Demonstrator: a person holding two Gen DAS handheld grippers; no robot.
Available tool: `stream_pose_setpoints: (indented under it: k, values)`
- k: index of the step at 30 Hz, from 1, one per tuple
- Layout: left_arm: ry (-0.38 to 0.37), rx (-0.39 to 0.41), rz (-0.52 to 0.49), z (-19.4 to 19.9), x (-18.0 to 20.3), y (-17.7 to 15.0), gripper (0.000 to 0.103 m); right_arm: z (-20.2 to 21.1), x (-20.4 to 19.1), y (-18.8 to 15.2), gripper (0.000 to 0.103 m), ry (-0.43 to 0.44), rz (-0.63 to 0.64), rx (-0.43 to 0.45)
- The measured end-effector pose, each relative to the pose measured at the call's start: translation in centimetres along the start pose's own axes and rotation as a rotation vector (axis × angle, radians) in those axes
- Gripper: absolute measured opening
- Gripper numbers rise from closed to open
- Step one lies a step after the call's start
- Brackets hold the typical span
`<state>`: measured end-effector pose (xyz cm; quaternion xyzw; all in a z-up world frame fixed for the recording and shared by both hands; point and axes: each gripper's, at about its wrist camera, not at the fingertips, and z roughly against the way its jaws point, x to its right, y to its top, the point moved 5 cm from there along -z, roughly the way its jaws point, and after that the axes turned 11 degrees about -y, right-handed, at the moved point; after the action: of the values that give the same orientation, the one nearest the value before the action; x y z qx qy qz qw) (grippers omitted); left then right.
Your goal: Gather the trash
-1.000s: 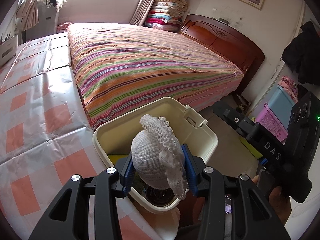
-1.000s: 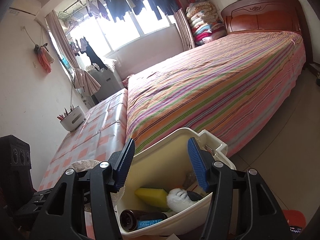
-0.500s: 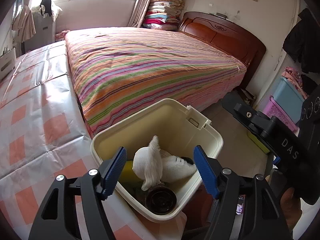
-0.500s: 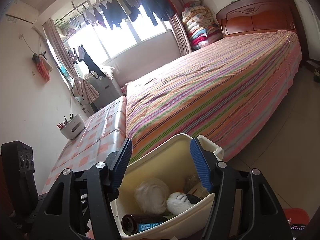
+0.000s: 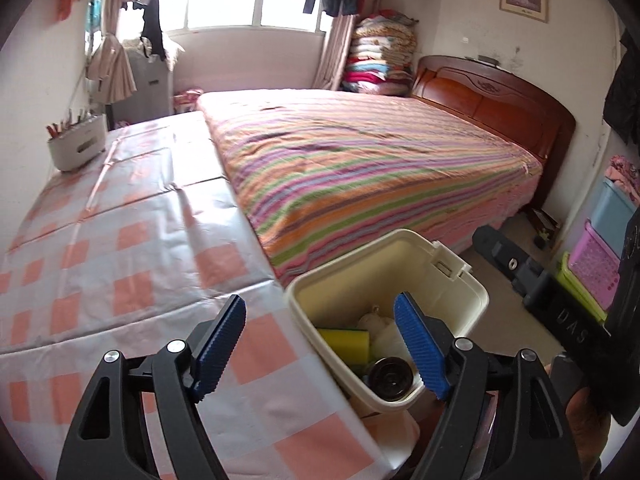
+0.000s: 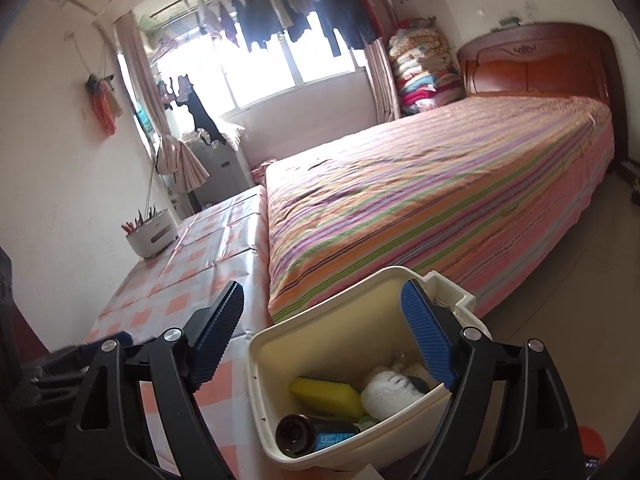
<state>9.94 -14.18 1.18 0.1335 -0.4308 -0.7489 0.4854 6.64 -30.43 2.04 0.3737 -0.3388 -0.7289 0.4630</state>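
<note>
I read both ribbed blue jaws spread, empty. Smooth cream bin [image 6: 340, 344] beside the glossy checked bench [image 5: 132, 248] holds spongy yellow block [image 6: 326, 392], fuzzy white wad [image 6: 386, 394]; only right view shows the dark bottle's [image 6: 308, 434] blue label.

A bedroom with a striped bed [image 5: 372, 168] and wooden headboard [image 5: 496, 100]. Bright window [image 6: 280, 68], laundry hanging, possibly shirts.

Daylight from window [image 5: 256, 4] [image 6: 280, 68], blown out. Glare on checked tablecloth [image 5: 132, 216]. Strong fisheye curvature, dark vignette corners. Slight softness overall.
</note>
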Motion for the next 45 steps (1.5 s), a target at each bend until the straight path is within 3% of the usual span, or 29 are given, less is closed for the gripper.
stream_pose_setpoints:
  k: [3, 14, 23, 45]
  values:
    - [0.031, 0.048, -0.002, 2.0, -0.7, -0.1, 0.075, 0.5, -2.4, -0.6, 0.086, 0.012, 0.058, 0.005]
    - [0.120, 0.070, 0.025, 4.4, -4.8, -1.1, 0.075, 0.1, -7.8, -2.1, 0.086, 0.032, 0.159, -0.006]
    - [0.148, 0.083, 0.068, 5.2, -6.6, -1.2, 0.075, 0.0, -6.4, -1.7, 0.086, 0.018, 0.173, -0.008]
    - [0.137, 0.069, 0.061, 5.3, -6.0, -1.2, 0.075, 0.4, -5.9, -1.8, 0.087, -0.001, 0.170, -0.017]
